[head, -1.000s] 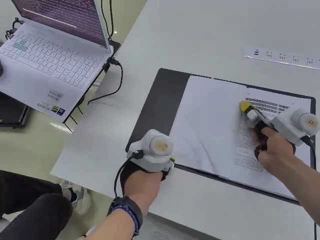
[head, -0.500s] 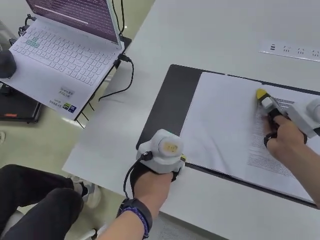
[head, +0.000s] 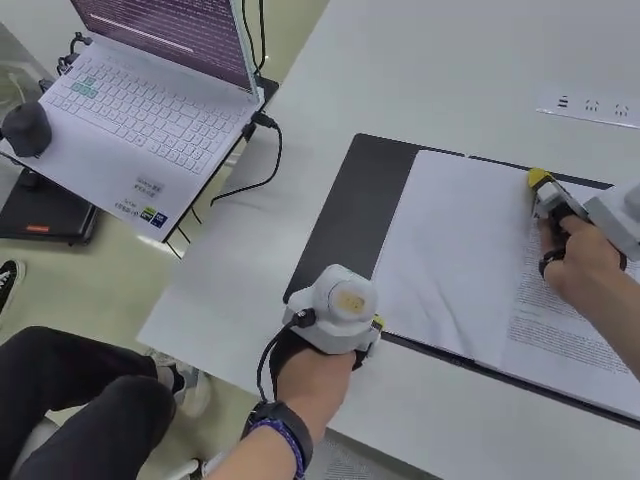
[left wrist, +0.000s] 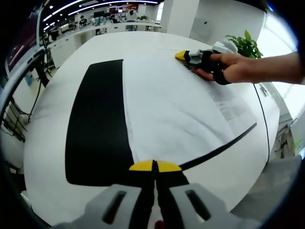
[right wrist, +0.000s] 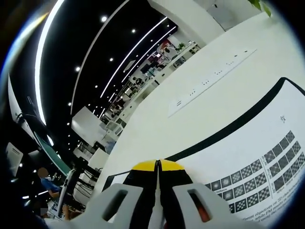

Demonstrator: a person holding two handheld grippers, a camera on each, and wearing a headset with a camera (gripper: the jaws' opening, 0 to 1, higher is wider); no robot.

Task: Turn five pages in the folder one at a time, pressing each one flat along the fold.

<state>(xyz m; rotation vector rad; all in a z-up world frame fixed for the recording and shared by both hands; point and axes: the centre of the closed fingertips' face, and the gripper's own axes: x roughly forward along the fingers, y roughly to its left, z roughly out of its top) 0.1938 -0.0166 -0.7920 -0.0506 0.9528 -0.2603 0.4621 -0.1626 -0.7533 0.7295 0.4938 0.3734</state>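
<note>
The folder lies open on the white table, with its black inner cover [head: 340,210] on the left. A blank turned page [head: 450,250] lies over the cover, and a printed page [head: 560,330] is on the right. My right gripper [head: 540,180] is shut, its yellow tips pressed on the paper at the fold [head: 520,260] near the folder's far edge. In the right gripper view the shut tips [right wrist: 157,165] rest beside a checkered figure [right wrist: 257,183]. My left gripper [head: 372,325] is shut at the folder's near edge, tips [left wrist: 153,166] down on the black cover [left wrist: 95,129].
An open laptop [head: 150,100] stands on a stand off the table's left edge, with a black cable [head: 250,170] running onto the table. A mouse [head: 25,125] lies beside it. A power strip [head: 590,108] is set in the table behind the folder.
My right gripper has slid along the fold toward the folder's far edge. The left gripper stays at the near edge. The head camera has shifted.
</note>
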